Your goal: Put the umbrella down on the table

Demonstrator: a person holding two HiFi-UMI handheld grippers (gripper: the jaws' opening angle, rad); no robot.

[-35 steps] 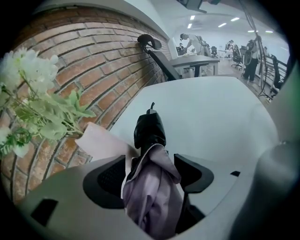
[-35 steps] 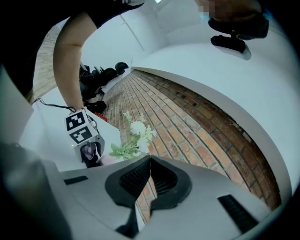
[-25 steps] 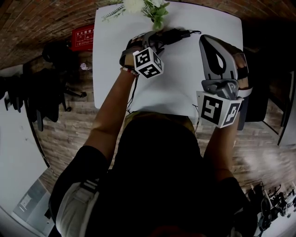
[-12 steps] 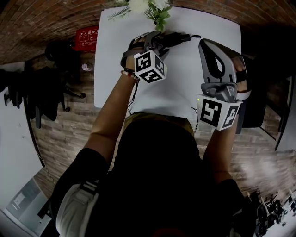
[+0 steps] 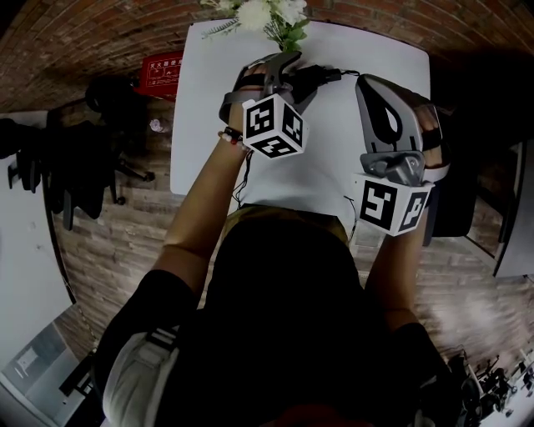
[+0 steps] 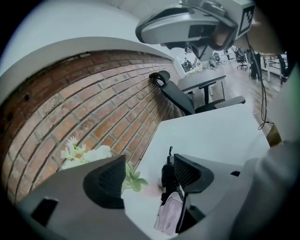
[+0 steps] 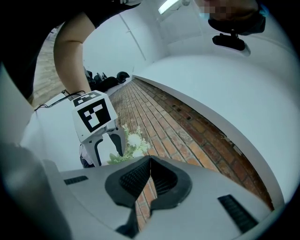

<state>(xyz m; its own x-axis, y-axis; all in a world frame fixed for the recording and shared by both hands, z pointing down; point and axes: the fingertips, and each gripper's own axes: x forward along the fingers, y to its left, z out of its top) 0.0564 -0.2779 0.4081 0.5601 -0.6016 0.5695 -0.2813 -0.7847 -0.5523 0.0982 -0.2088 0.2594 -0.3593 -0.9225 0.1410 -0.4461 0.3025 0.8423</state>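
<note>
The left arm [image 5: 200, 208] stretches forward over the white table [image 5: 209, 100]. The left gripper [image 5: 282, 71] points at the table's far edge, near the white flowers [image 5: 269, 12]. Its fingers are wide apart. The black umbrella [image 5: 319, 75] lies flat on the table between them, close to one finger [image 6: 190, 174]. The right gripper [image 5: 373, 79] is over the table's right side, apart from the umbrella, and points toward the brick wall [image 7: 187, 122]. Its fingers are pressed together with nothing between them.
</note>
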